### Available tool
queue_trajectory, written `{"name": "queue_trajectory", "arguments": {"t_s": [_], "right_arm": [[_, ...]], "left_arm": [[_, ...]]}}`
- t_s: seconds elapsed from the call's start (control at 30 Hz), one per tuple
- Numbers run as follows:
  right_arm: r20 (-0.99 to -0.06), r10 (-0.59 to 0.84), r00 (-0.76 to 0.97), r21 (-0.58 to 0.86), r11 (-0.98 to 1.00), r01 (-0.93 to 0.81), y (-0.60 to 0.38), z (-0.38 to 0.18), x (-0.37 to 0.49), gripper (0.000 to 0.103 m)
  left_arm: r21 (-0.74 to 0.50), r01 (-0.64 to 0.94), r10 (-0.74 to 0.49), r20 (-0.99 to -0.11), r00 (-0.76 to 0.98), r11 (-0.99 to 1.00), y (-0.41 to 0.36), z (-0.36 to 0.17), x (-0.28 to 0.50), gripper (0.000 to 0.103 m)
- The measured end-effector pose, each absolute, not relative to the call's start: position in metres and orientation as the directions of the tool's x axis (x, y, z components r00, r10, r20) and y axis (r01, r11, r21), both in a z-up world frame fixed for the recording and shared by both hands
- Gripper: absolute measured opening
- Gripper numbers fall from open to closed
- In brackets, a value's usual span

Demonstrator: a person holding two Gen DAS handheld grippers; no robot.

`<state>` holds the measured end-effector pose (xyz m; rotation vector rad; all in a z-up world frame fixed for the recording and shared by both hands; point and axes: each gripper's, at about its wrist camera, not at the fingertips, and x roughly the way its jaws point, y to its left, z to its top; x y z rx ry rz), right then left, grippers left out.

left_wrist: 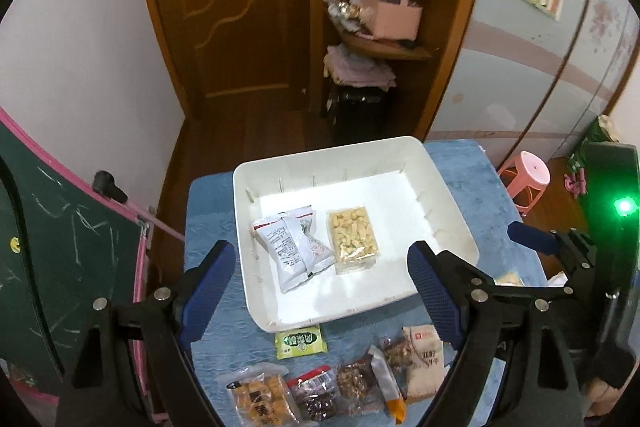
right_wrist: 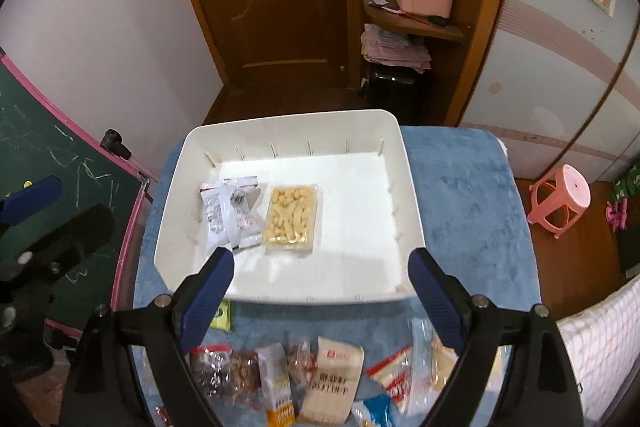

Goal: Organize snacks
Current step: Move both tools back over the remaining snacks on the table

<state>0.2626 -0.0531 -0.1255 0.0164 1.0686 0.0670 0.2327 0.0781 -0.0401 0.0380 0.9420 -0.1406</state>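
The left gripper (left_wrist: 320,287) is spread wide and holds nothing; its blue pads (left_wrist: 206,291) hang over the near edge of the white tray (left_wrist: 452,203). The right gripper (right_wrist: 322,289) is spread just as wide and also empty, above the tray's near rim, with loose snacks below it.

In the tray, at 12 o'clock from both grippers, lie two white packets (left_wrist: 290,247) overlapping at the left, their long axes running roughly 11 to 5 o'clock in the left view. Just beside them at 3 o'clock lies a clear pack of pale nuts (left_wrist: 353,237), long axis near 12 to 6 o'clock, tilted slightly. The packets bear small black print and red marks, too small to read.

On the blue cloth (left_wrist: 480,183), at 6 o'clock from the tray, sit a green sachet (left_wrist: 300,342), a pack of brown cubes (left_wrist: 260,397), dark fruit packs (left_wrist: 314,395) and a beige pouch (right_wrist: 332,383) with a red logo and Chinese characters that cannot be made out.

A pink stool (right_wrist: 560,201) stands at 3 o'clock.
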Motion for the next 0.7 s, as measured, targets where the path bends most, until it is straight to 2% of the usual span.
{"name": "queue_trajectory", "arguments": {"t_s": [0.4,0.7], "right_arm": [[-0.859,0.062,0.508,0.07,0.998,-0.005,-0.057,-0.098,0.187,0.09],[-0.805,0.1,0.585,0.124,0.992,0.002,-0.055,-0.066,0.124,0.09]], "left_arm": [[-0.028,0.186,-0.142,-0.76,0.634,0.982,0.094,-0.015,0.145,0.088],[-0.021,0.132,-0.109,-0.702,0.704,0.991,0.131,0.0,0.093,0.088]]}}
